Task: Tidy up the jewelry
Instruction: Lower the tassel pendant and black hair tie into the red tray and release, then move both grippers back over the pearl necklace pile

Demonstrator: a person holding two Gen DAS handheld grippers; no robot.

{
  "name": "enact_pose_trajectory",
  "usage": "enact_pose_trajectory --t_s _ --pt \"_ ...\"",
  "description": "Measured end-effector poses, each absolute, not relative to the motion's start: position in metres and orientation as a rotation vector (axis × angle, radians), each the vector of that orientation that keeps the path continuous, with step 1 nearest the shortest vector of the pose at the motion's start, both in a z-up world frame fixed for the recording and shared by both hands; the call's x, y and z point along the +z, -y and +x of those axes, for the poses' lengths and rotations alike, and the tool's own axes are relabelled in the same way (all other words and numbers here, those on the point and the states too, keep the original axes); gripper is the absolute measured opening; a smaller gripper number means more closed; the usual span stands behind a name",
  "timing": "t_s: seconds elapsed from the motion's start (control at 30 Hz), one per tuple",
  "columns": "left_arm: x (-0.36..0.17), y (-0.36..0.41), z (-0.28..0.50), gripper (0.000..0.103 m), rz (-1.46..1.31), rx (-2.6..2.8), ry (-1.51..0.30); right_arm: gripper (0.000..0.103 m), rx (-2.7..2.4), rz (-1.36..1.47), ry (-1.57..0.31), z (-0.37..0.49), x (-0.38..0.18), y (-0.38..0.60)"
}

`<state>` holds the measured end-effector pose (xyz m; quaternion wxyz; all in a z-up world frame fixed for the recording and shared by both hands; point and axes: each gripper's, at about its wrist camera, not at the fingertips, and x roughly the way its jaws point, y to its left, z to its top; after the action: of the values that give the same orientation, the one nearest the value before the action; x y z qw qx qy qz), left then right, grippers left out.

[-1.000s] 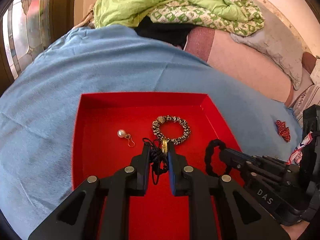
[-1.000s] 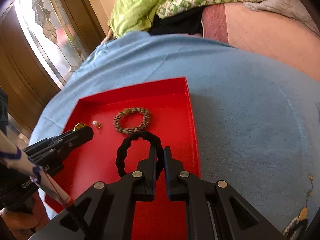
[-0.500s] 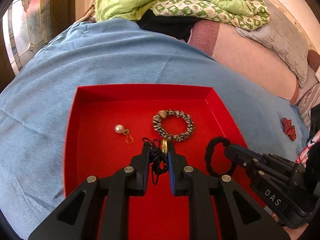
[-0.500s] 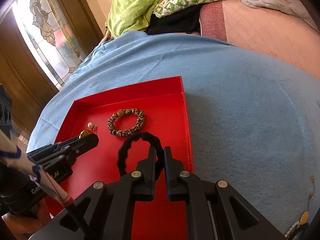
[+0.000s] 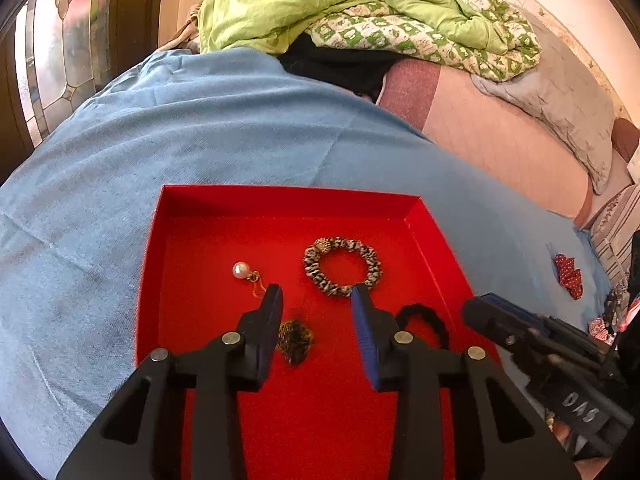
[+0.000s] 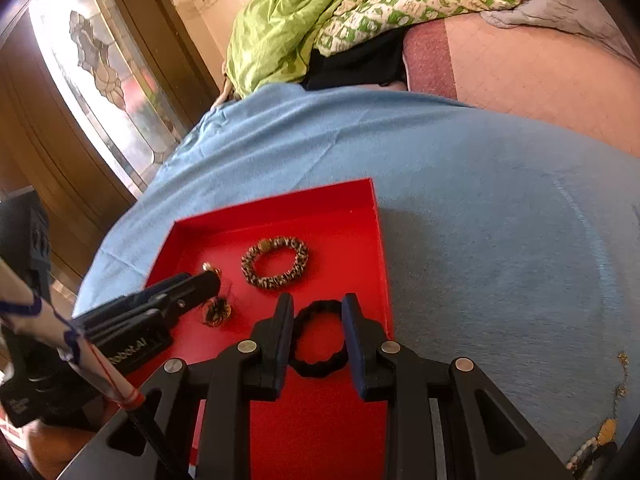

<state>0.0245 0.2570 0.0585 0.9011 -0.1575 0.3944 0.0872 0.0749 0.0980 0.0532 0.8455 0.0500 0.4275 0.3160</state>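
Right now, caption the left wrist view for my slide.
Open left gripper above a dark corded pendant dropped in the red tray.

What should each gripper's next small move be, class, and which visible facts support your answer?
Probably lift both grippers clear of the red tray. The left gripper has just been opening, and the black-and-gold piece lies loose on the tray floor between its fingers. The right gripper has just been opening too, and the black ring rests flat, unpressed. More jewelry waits on the blue cloth.

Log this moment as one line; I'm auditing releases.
left claw: just opened, black-gold pendant released | right claw: just opened, black ring released | both in red tray
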Motion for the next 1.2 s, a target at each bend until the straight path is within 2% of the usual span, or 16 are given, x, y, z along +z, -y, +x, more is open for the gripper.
enact_pose_trajectory --t_s 0.33,0.6,0.83,1.03,1.2 --pt "0.077 -0.214 0.026 0.034 -0.309 0.073 -0.74 0.027 0.62 0.195 -0.842 0.066 0.089 -0.042" --pt "0.08 -0.14 0.027 0.034 -0.199 -0.126 -0.746 0.027 0.472 0.278 -0.796 0.043 0.116 0.075" --pt "0.063 -0.084 0.032 0.034 -0.161 -0.293 -0.843 0.027 0.325 0.404 -0.942 0.061 0.066 0.16" --pt "0.044 -0.039 0.032 0.034 -0.061 -0.386 -0.919 0.027 0.342 0.426 -1.126 0.082 0.016 0.157" --pt "0.04 -0.035 0.034 0.034 -0.05 -0.392 -0.938 0.027 0.335 0.343 -1.152 0.084 0.009 0.146"
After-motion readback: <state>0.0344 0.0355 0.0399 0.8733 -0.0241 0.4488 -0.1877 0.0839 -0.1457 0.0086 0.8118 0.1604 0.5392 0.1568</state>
